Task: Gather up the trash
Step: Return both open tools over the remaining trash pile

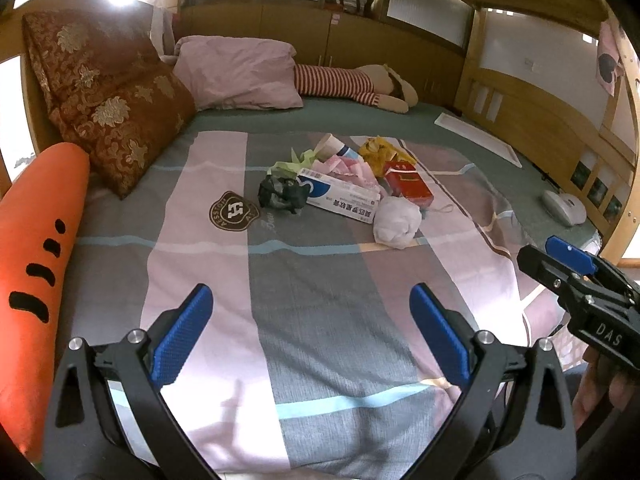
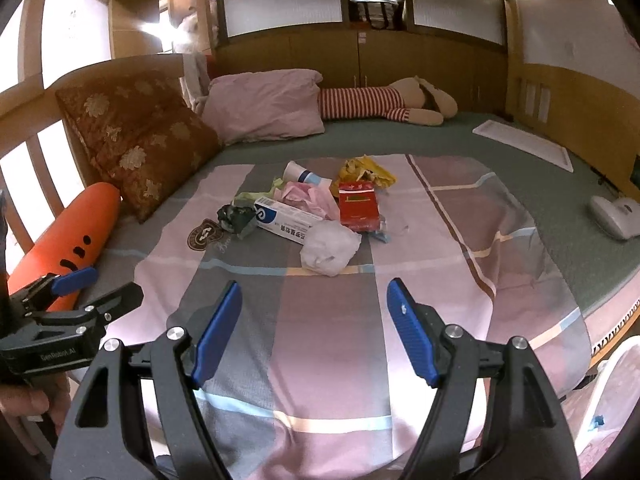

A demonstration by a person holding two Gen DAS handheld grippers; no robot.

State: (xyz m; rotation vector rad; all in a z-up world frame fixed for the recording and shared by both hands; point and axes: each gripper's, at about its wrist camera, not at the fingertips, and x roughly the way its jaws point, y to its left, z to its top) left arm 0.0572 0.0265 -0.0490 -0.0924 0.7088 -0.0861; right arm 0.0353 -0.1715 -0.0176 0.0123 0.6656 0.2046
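Note:
A pile of trash lies on the checked bedspread (image 1: 320, 300): a white crumpled bag (image 1: 397, 218) (image 2: 330, 247), a white and blue box (image 1: 340, 196) (image 2: 286, 222), a red carton (image 1: 409, 184) (image 2: 358, 205), a dark crumpled wad (image 1: 282, 193) (image 2: 237, 218), pink paper (image 1: 350, 167) (image 2: 308, 196), a yellow wrapper (image 1: 378, 152) (image 2: 366, 171) and a paper cup (image 2: 302, 172). My left gripper (image 1: 310, 336) is open and empty, well short of the pile. My right gripper (image 2: 314, 328) is open and empty, just short of the white bag.
An orange carrot cushion (image 1: 36, 248) and brown floral pillows (image 1: 108, 112) lie at the left. A pink pillow (image 1: 240, 72) and a striped plush toy (image 1: 352, 84) lie at the back. A white device (image 2: 614, 216) and a flat white board (image 2: 524, 146) are at the right. Wooden rails surround the bed.

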